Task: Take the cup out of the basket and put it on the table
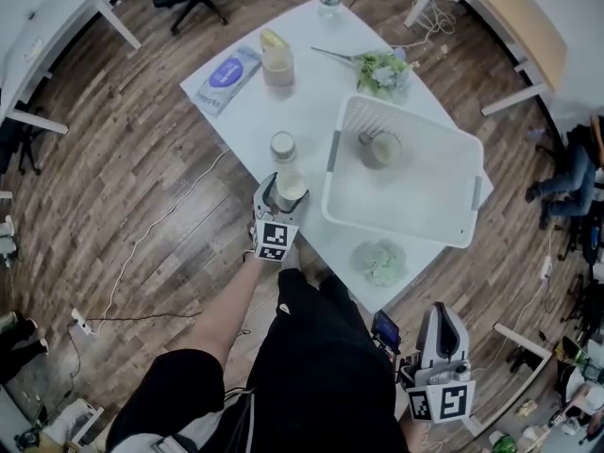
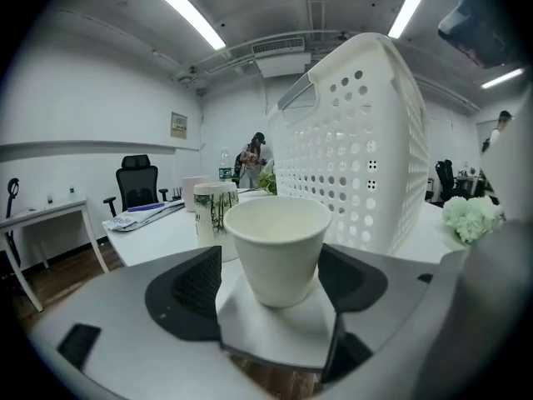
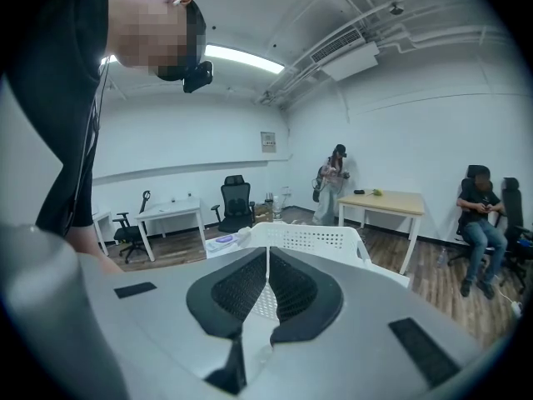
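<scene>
Jaws on my left gripper (image 2: 271, 261) stand wide apart, with the paper cup (image 2: 276, 248) upright between them on the table (image 2: 166, 233). A strip of bare table shows between the left pad and the cup wall. The right pad sits closer, but I see no pressing there, so this gripper has hold of nothing. The cup is empty, with its mouth facing up.

Just ahead of that gripper and slightly to its left stands 1 patterned cup (image 2: 213, 215), apart from the paper cup. The white basket (image 2: 358, 148) is ahead and to the right, its perforated wall rising above the paper cup. From the head view, 1 more cup (image 1: 380, 148) lies inside the basket, well apart from both grippers. A pale green flower bunch (image 2: 472, 217) lies on the table to the left gripper's right, beside the basket.

My right gripper (image 3: 266, 265) has its 2 pads closed against each other with nothing between them. It hangs off the table near my body, with the basket ahead of it.
</scene>
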The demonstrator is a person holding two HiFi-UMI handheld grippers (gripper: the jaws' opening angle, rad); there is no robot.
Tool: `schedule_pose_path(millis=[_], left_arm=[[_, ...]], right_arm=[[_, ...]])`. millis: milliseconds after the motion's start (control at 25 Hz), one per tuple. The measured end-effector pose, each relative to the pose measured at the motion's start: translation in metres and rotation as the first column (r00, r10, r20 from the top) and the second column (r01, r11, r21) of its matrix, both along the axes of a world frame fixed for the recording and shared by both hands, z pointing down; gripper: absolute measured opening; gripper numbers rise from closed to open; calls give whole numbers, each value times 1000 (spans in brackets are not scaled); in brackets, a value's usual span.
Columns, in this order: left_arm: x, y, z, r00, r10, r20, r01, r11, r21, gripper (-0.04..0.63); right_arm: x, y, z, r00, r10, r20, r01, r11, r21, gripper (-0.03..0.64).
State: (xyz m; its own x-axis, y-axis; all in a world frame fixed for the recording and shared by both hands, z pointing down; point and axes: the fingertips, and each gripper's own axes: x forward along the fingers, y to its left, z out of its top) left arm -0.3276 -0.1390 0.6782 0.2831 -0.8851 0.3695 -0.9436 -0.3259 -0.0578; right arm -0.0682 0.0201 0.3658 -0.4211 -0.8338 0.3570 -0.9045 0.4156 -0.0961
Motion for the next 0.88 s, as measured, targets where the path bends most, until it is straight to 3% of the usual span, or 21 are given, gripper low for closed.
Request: schedule_pose_path(millis=[320,400,440,640,800,880], left_arm=[[-2,20,-9,1000,-8,-19,7,1000,-15,364],[-7,30,-29,999,-17,-33,17,1000,12,357],[-9,36,-42,999,-18,-41,19,999,31,329],[2,75,-124,994,10,-104,2,993,121,57],[44,96,-196,967,117,-226,-78,982,174,12],[71,98,-228,951,178,-254,-125,969,214,9]], right_arm=[[5,0,-2,1000,-24,20,24,1000,18,26],[7,0,-3,999,-28,31,27,999,27,26],[8,0,-3,999,-29,39,27,999,34,26],[25,0,-5,997,-18,74,12,997,80,26],[47,-3,-11,994,-5,105,-8,993,118,26],[61,-4,-12,993,6,121,-22,991,132,26]])
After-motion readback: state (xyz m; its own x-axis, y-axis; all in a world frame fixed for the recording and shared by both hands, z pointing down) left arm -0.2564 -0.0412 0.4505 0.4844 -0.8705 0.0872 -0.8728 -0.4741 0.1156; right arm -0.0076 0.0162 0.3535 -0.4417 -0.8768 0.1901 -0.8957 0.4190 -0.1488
